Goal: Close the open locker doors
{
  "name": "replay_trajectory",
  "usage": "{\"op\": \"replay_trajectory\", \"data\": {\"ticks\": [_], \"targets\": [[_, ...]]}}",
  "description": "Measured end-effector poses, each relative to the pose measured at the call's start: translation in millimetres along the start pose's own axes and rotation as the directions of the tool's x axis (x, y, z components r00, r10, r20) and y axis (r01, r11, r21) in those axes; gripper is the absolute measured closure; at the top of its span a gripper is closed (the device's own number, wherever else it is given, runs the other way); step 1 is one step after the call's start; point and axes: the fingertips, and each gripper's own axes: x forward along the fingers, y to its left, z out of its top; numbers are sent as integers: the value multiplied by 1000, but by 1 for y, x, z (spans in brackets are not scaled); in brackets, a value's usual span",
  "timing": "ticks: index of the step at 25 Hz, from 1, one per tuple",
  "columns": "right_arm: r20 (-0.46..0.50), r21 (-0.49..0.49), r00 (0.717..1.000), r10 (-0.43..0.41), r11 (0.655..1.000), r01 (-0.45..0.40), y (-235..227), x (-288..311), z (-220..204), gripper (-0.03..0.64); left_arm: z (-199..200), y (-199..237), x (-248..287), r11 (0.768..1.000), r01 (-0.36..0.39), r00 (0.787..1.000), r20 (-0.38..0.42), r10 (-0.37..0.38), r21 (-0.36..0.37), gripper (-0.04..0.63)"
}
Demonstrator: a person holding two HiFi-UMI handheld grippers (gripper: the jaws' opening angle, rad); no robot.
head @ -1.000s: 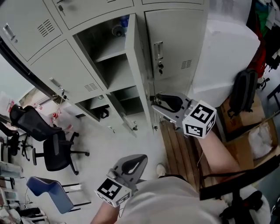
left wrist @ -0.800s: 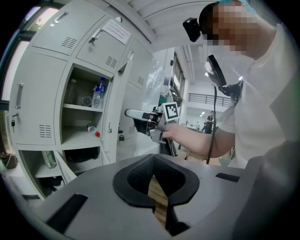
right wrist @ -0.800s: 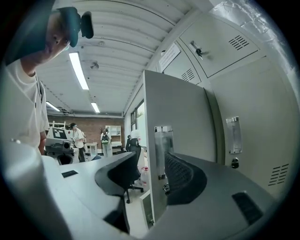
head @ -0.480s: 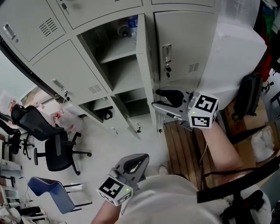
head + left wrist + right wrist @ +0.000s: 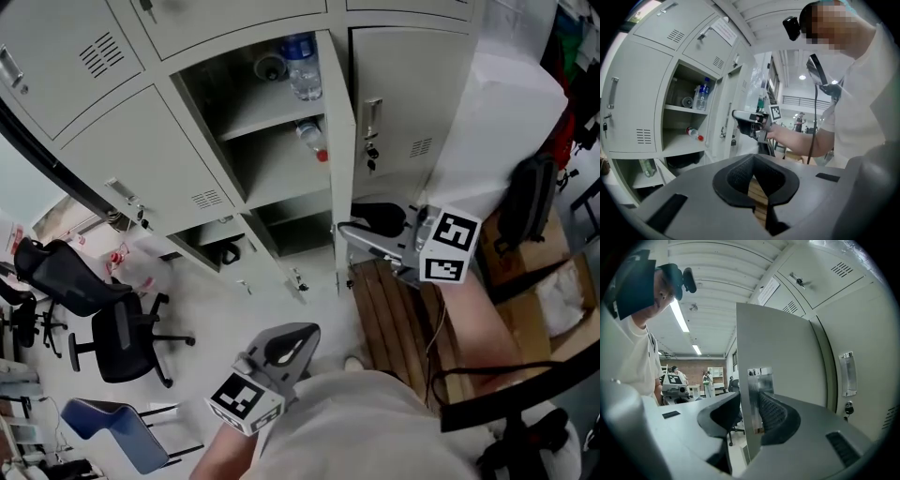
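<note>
Since a second ago the right gripper (image 5: 750,401) and the open door (image 5: 339,141) have shifted together toward the right of the head view. Its jaws have just been closing and now pinch the door's upright free edge between them. Beyond the left jaw lies the open locker (image 5: 272,159), so the closing swing likely goes that way. The left gripper (image 5: 302,339), well apart from the door, has its jaws together and empty.
</note>
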Motion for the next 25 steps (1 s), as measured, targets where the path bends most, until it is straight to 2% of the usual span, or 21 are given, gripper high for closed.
{"op": "replay_trajectory", "data": {"ticks": [6, 12, 25], "targets": [[-8, -12, 999, -51, 999, 51, 6, 25, 1, 506, 5, 25, -11, 999, 38, 999, 11, -38, 6, 584], [-43, -44, 998, -53, 998, 51, 10, 63, 0, 523, 4, 47, -23, 998, 68, 997, 24, -68, 13, 585], [-44, -58, 988, -150, 987, 148, -12, 156, 3, 534, 0, 114, -70, 1000, 27, 998, 54, -26, -9, 584]]}}
